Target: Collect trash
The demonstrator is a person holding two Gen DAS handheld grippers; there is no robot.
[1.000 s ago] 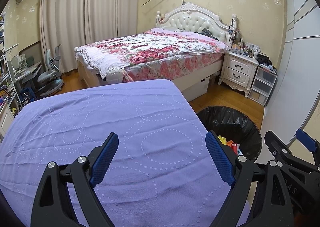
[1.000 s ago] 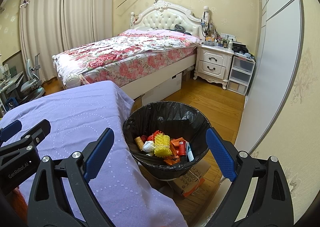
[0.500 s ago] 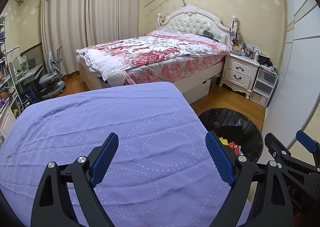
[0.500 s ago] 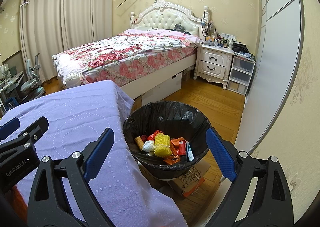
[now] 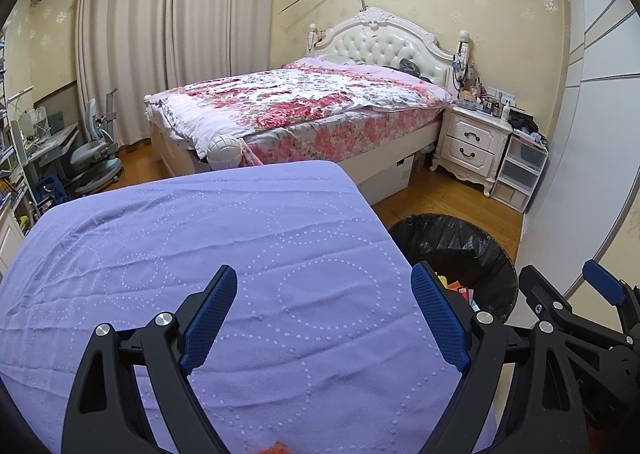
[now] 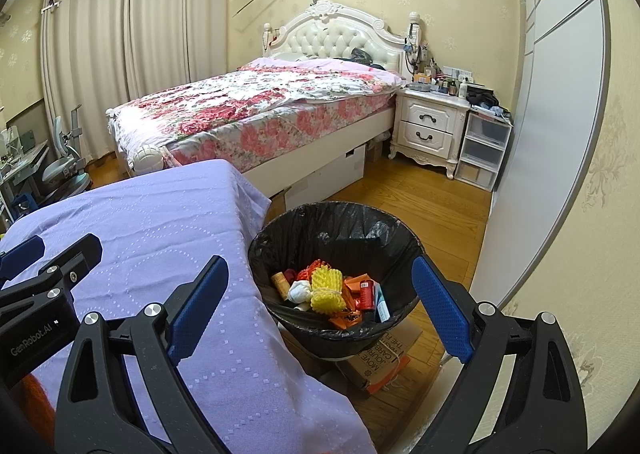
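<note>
A black-lined trash bin (image 6: pixel 336 209) stands on the floor at the right edge of a table under a purple cloth (image 6: pixel 140 221). Inside it lie a yellow foam net (image 6: pixel 326 290), orange wrappers, a white wad and a red can. My right gripper (image 6: pixel 320 286) hovers open and empty, above and in front of the bin. My left gripper (image 5: pixel 322 294) stands open and empty above the purple cloth (image 5: pixel 200 234), with the bin (image 5: pixel 452 242) to its right. A scrap of something orange (image 5: pixel 276 448) shows at the lower edge; what it is I cannot tell.
A flattened cardboard box (image 6: pixel 380 358) lies under the bin. A bed with a floral cover (image 6: pixel 248 109) stands behind the table, with a white nightstand (image 6: pixel 428 125) and plastic drawers (image 6: pixel 484 149) beside it. A sliding wardrobe door (image 6: pixel 552 133) runs along the right. A desk chair (image 5: pixel 94 157) stands far left.
</note>
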